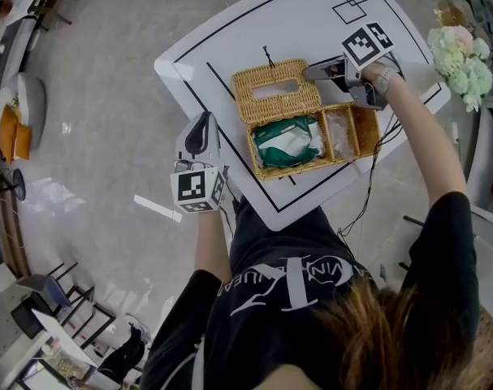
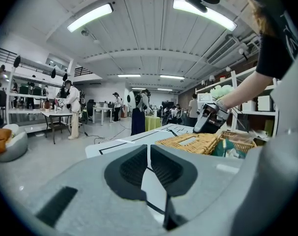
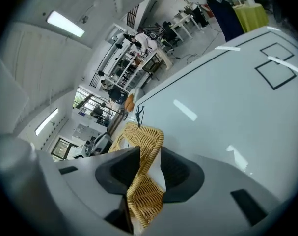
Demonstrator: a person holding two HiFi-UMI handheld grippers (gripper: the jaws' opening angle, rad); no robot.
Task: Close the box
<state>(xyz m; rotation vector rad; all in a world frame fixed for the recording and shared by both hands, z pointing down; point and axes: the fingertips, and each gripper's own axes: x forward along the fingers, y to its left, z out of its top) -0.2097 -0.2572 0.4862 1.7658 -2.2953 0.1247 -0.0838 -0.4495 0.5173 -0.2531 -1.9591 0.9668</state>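
Observation:
A wicker box (image 1: pixel 365 133) stands on the white table (image 1: pixel 254 23) with its slotted lid (image 1: pixel 276 92) swung back and lying behind it. A green-and-white packet (image 1: pixel 285 140) fills the box's left compartment. My right gripper (image 1: pixel 311 73) is at the lid's right edge. In the right gripper view the woven lid edge (image 3: pixel 145 140) runs between the pads of the right gripper (image 3: pixel 149 167), which are closed on it. My left gripper (image 1: pixel 199 127) hangs off the table's left edge, shut and holding nothing. From the left gripper (image 2: pixel 149 157) the box (image 2: pixel 203 141) shows ahead on the right.
Pale artificial flowers (image 1: pixel 461 59) stand at the table's right corner. Black lines and squares (image 1: pixel 352 2) are marked on the tabletop. A cable (image 1: pixel 368 185) trails off the table's near right side. Chairs, tables and people (image 2: pixel 70 107) fill the room beyond.

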